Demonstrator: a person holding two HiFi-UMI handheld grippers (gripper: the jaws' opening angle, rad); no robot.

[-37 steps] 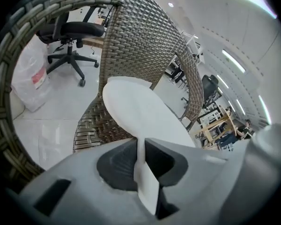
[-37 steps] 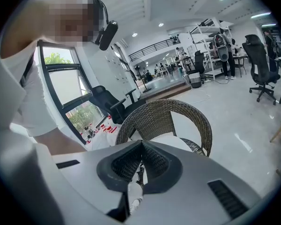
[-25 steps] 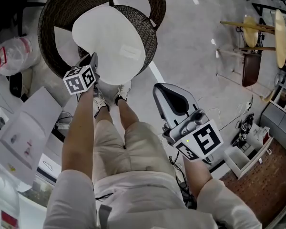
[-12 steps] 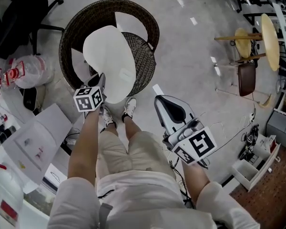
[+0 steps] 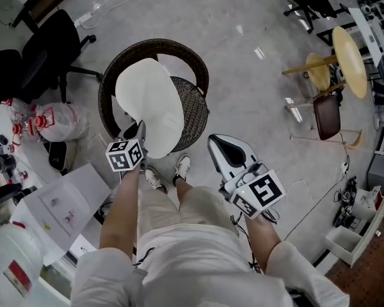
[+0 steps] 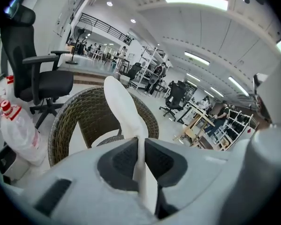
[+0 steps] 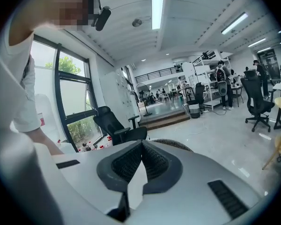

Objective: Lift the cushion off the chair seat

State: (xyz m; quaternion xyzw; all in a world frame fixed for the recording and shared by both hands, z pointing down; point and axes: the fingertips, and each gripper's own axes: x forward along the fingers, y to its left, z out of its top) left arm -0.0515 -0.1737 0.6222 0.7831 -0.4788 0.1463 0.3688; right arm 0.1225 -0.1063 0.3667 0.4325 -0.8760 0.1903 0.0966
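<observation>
Now cushion tilted above chair, edge pinched by left gripper, right gripper pressed together

- Wicker chair: curved backrest closes the seat's far and left sides.
- Floor, right: open passage.
- Office chair, plastic bag: obstruct left.

A white short-sleeved shirt, beige shorts and white sneakers are worn. The left gripper and right gripper are shelled in pale grey, with dark ribbed jaws and black-and-white marker cubes.
</observation>
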